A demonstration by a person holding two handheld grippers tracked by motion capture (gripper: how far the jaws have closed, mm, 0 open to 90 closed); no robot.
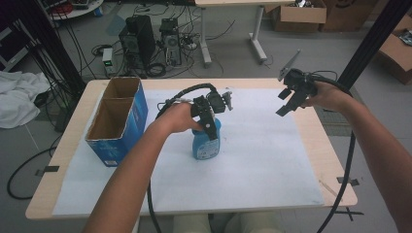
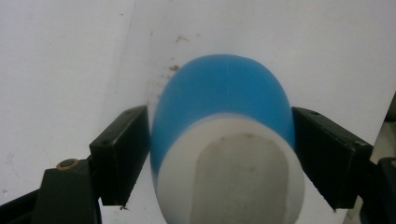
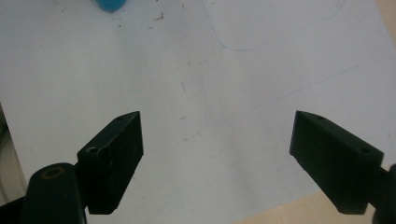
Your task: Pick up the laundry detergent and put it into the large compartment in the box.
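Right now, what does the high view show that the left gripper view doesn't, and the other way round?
High view alone: the open blue cardboard box with two compartments, the wooden table edge, and the right gripper held open in the air.
Left gripper view alone: how closely both jaws flank the bottle, each meeting a side.
Both: the blue plastic bottle with a white label, the left gripper, the white paper sheet.

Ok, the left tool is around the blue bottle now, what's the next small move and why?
Probably finish closing the left tool on the blue bottle. In the left gripper view the bottle sits squarely between the two black jaws, which look right against its sides or nearly so, though a firm grip isn't clear. The bottle stands upright on the white sheet, so a lift should wait until the squeeze is certain.
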